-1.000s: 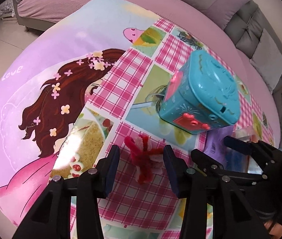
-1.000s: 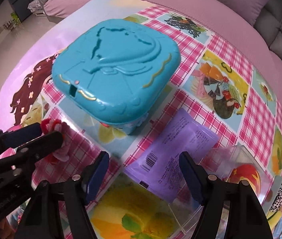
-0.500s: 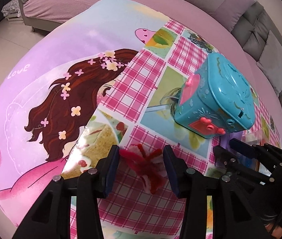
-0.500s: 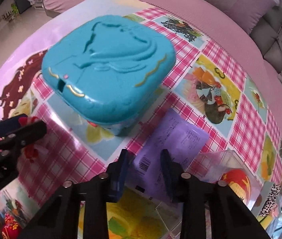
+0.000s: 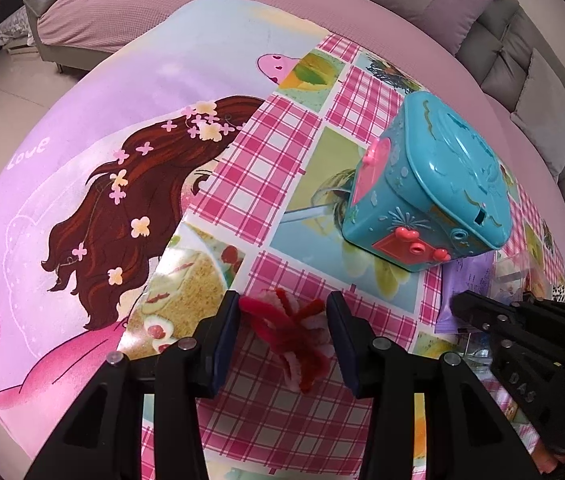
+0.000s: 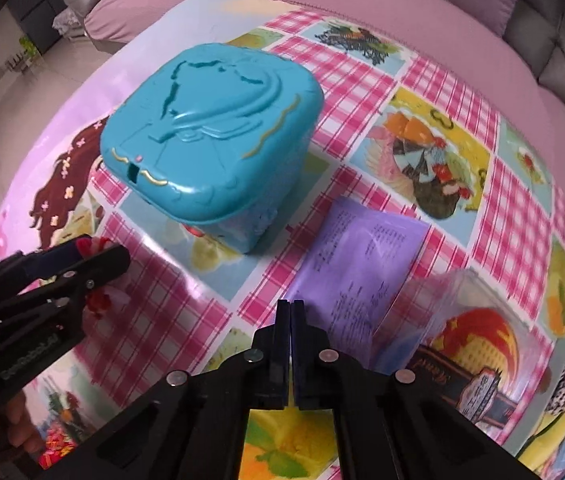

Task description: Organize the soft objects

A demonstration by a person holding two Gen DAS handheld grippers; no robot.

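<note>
Closing in from both sides, the left gripper (image 5: 282, 320) has the red-and-white chenille tangle (image 5: 294, 328) between its two pads: the left pad (image 5: 228, 320) meets the fuzz at its upper tip, the right pad (image 5: 336, 320) sits just beside it, and whether the grip is firm yet I cannot tell. The tangle's long axis runs from the fingertips back toward the camera, roughly in line with the fingers, so they squeeze across its narrow width. It seems to rest on the checked tablecloth (image 5: 274, 160).

The right gripper (image 6: 290, 308) is clenched tight, pads together, on the near corner of the flat purple packet (image 6: 362, 248), which stretches away from the fingertips and up to the right, beside the clear plastic box (image 6: 462, 320). Between the two grippers stands the closed teal case (image 6: 210, 136), probably where the soft things go; each hand is nearer its own item.

Only the right wrist view shows the pinch on the packet; the left wrist view shows just a purple sliver beyond the right gripper's black frame. Only the left wrist view shows the tangle's full spread.
</note>
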